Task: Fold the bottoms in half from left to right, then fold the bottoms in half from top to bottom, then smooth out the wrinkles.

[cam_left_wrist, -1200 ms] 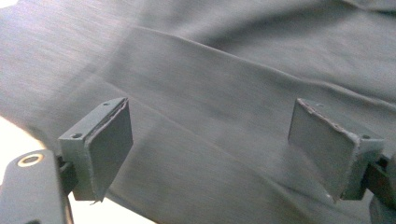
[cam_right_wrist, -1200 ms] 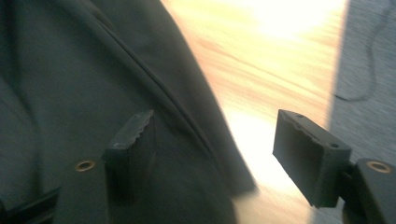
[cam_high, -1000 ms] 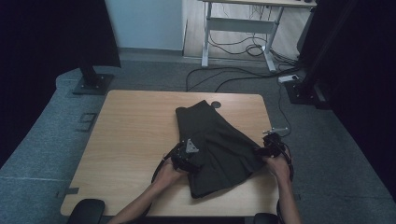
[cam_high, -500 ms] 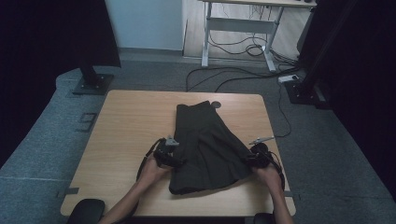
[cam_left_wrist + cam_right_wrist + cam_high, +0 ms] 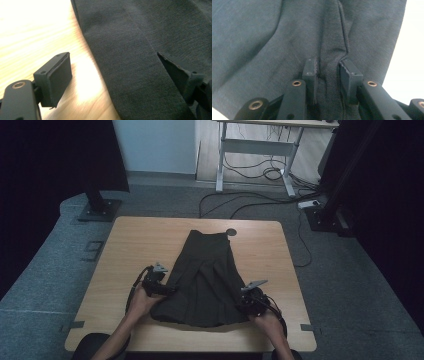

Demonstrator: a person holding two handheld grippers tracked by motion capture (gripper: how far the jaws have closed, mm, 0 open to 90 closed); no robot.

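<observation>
While both hands rest at the lower part of the high view: the person works on one garment spread over a light wooden bench (image 5: pixel 130 245).
Garment: a dark grey pleated woven skirt (image 5: pixel 202 277) lies flat at the centre of the frame, narrow waistband toward the top, wide hem toward the bottom.
Skirt edges: the flared hem sits near the bench's lower edge, between the two hands.
Left tongs (image 5: pixel 156 282): at the left side of the skirt, low in the high view, beside its slanting side edge.
Left tongs, state: in the left gripper view the jaws stand wide apart; one pad (image 5: pixel 58 80) is over bare wood at lower left, the other over the dark cloth (image 5: pixel 140 50) at right, so the skirt's edge runs between them and nothing is gripped.
Right tongs (image 5: pixel 251 299): at the skirt's lower right corner, close to the hem.
Right tongs, state: in the right gripper view the jaws are nearly together, pinching a raised fold of the cloth (image 5: pixel 287 37) beside a stitched seam; the fabric puckers between the pads.
Bench mark: a small dark round disc (image 5: pixel 231 232) lies just beside the waistband's upper right corner.
Floor: grey carpet (image 5: pixel 45 270) surrounds the bench, with black cables (image 5: pixel 250 202) across it in the upper middle.
</observation>
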